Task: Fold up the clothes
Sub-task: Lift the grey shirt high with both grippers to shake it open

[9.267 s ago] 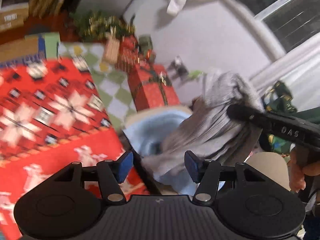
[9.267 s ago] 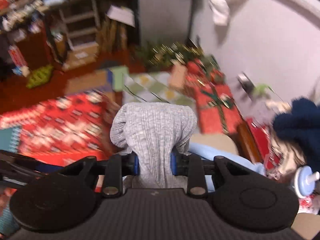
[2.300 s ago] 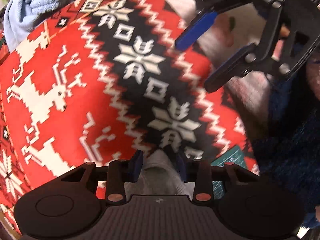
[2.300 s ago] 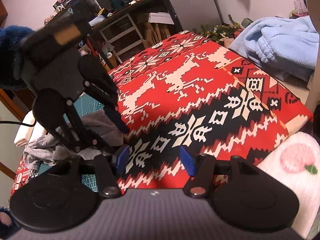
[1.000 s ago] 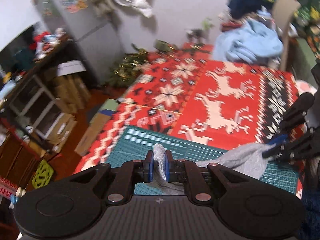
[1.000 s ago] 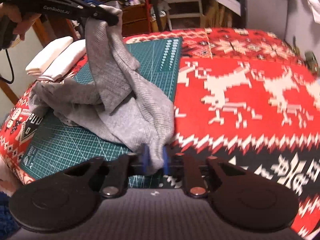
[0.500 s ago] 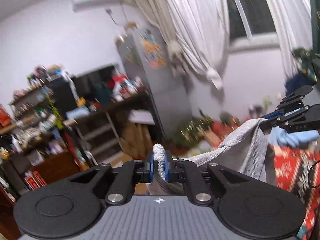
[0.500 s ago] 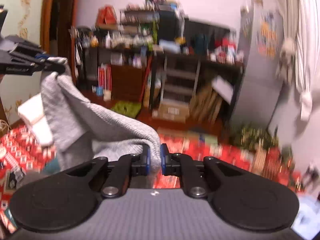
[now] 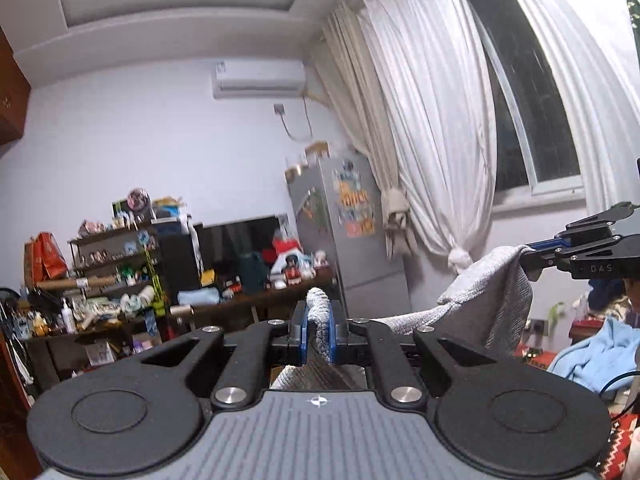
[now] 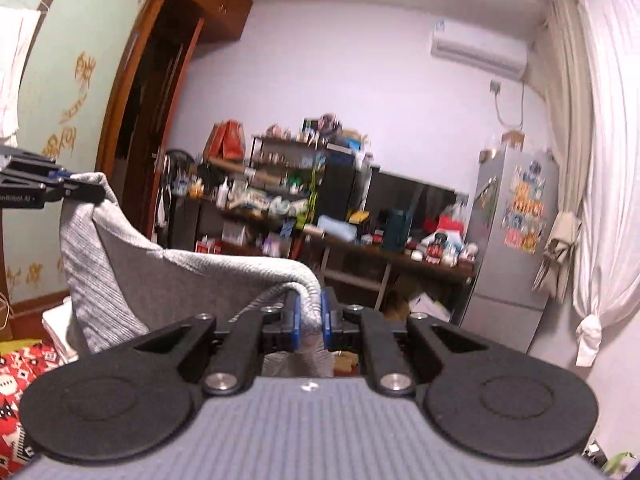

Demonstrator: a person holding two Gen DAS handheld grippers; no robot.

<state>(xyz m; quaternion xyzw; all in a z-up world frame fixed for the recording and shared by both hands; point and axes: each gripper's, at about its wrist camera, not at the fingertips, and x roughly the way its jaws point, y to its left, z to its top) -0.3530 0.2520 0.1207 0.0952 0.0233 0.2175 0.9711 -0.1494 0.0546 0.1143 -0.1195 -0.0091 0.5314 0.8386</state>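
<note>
A grey knitted garment [image 9: 484,292] hangs in the air, stretched between both grippers. My left gripper [image 9: 318,320] is shut on one edge of it, a fold of grey knit sticking up between the blue pads. In the left wrist view my right gripper [image 9: 532,250] pinches the other end at the far right. In the right wrist view my right gripper [image 10: 309,318] is shut on the grey garment [image 10: 132,276], and the left gripper [image 10: 86,192] holds its far corner at the left edge. The lower part of the garment is hidden below the grippers.
A red patterned bedspread [image 10: 16,376] shows low at the left, with white folded cloth [image 10: 56,324] on it. A light blue blanket [image 9: 592,352] lies at the right. Far ahead stand cluttered shelves [image 9: 120,264], a desk [image 10: 376,252], a grey fridge [image 9: 344,236] and white curtains [image 9: 432,120].
Both grippers have lifted the grey garment off the green mat and bed and tilted upward, so the views now show the room's walls and ceiling. The garment hangs spread between them.
</note>
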